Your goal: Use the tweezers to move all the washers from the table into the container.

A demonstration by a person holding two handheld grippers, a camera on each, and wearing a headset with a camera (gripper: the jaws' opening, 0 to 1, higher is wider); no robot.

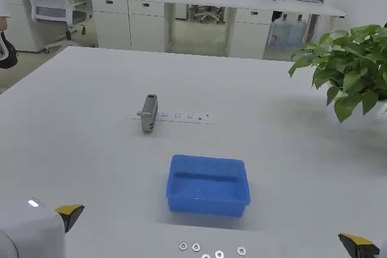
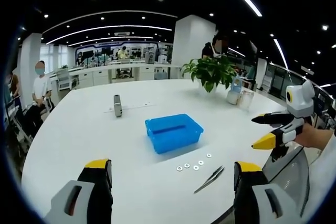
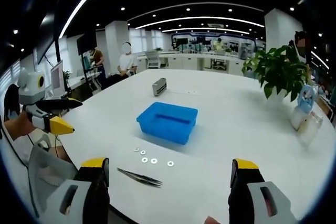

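1. While the left tongs (image 2: 171,166) and right tongs (image 3: 169,163) are held open and empty, nothing is yet moved; the bin (image 1: 207,203) is seen bare.
2. Washers (image 2: 194,166) are scattered on the tabletop (image 1: 91,149) near the bin; tweezers (image 2: 210,179) are left beside them, ungrasped.

Grey hand-held grippers (image 2: 171,165) (image 3: 168,163), yellow-tipped jaws

**Bystanders ahead of you on and past the bench**

From where you stand, a grey metal block (image 1: 149,112) lies just left of 12 o'clock, across the left end of a flat white power strip (image 1: 184,117) that runs off to the right. A leafy potted plant (image 1: 347,67) in a white pot stands at 1 o'clock, well apart from both. Farther back are a row of white cabinets (image 1: 130,25) at 12, an office chair (image 1: 51,1) at 11 and a blue water jug (image 1: 287,31) between 12 and 1.
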